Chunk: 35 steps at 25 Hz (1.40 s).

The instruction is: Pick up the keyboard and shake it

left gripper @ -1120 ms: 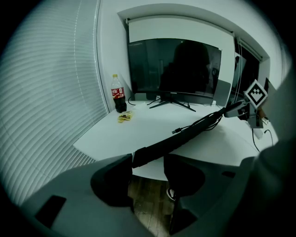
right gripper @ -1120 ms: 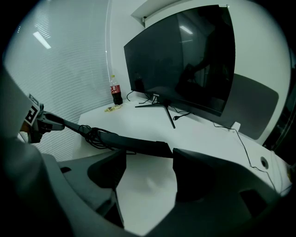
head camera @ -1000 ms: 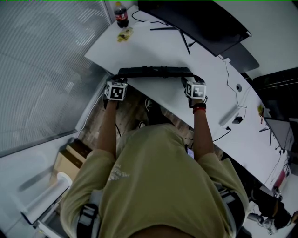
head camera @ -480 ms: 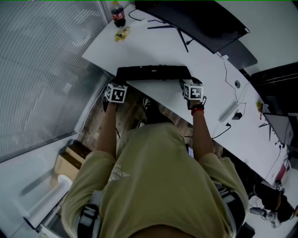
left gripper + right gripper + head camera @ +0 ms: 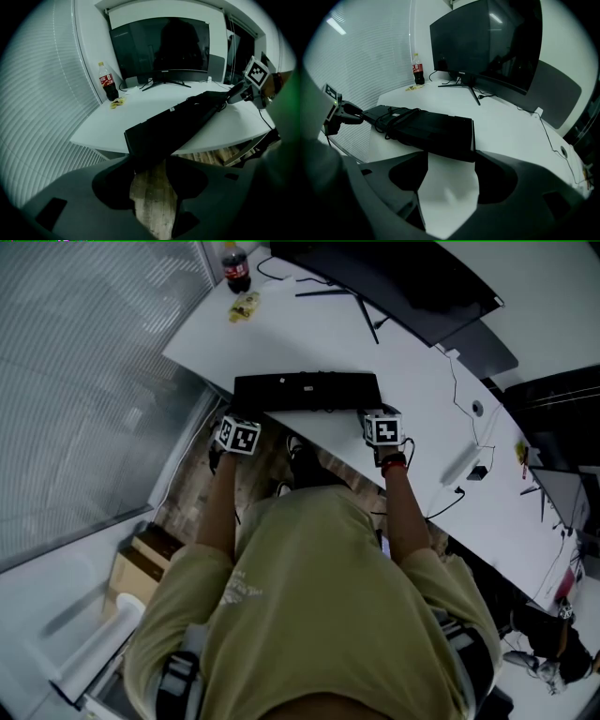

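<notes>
Your left gripper (image 5: 150, 160): jaws partway apart, clamped on left end of black keyboard (image 5: 173, 126). Your right gripper (image 5: 451, 151): jaws clamped on keyboard's right end. Keyboard spans between your two grippers along near edge of white desk (image 5: 319, 334). Its left end juts past desk edge, over wood floor (image 5: 152, 197). Looped cable (image 5: 389, 123) lies on keyboard. Monitor (image 5: 161, 47) stands at desk's far side. Cola bottle (image 5: 107, 80) at desk's far left corner; yellow wrapper (image 5: 117, 101) on desk near same corner.
</notes>
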### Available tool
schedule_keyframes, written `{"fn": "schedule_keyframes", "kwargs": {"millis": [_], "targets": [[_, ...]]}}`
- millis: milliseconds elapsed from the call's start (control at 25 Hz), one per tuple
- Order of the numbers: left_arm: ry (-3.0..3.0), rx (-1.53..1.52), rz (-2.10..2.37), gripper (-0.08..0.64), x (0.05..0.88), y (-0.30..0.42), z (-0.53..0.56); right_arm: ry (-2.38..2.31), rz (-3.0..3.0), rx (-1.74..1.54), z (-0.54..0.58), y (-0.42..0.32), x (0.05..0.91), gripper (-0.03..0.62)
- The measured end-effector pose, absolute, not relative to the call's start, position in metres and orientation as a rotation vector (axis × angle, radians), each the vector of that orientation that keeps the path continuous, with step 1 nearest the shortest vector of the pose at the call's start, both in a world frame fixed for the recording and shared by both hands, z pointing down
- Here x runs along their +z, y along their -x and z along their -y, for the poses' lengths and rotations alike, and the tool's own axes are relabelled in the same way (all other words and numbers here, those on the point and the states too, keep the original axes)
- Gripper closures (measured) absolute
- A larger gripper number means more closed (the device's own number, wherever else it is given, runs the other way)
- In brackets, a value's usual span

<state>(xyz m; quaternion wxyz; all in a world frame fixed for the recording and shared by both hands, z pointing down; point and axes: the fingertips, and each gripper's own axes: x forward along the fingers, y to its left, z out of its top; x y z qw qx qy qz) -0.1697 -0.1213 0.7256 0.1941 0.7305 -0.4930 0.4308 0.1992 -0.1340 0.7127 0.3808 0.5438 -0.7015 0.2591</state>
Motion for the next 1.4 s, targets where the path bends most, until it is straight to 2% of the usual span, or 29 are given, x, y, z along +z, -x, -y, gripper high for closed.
{"fn": "schedule_keyframes", "kwargs": {"millis": [560,760,960,1040,1400], "targets": [[-2.01,1.284,1.359,0.334,0.747,0.17,0.118,-1.344,1.736,0.678,0.132,-0.199,0.734,0.267],[-2.005,1.245,1.378,0.333,0.755,0.17,0.114,-1.267,1.634,0.8,0.107,-0.195,0.751,0.267],[-2.014,1.171,1.39,0.33,0.755,0.17,0.113,-1.309,1.683,0.696,0.121,-0.203,0.74,0.265],[-2.014,1.127,1.407,0.298,0.75,0.173,0.112,-1.333,1.68,0.683,0.118,-0.207,0.734,0.265],[-2.106,0.933,1.476,0.311,0.683,0.172,0.124,-1.484,1.906,0.638,0.143,-0.186,0.66,0.267]]}}
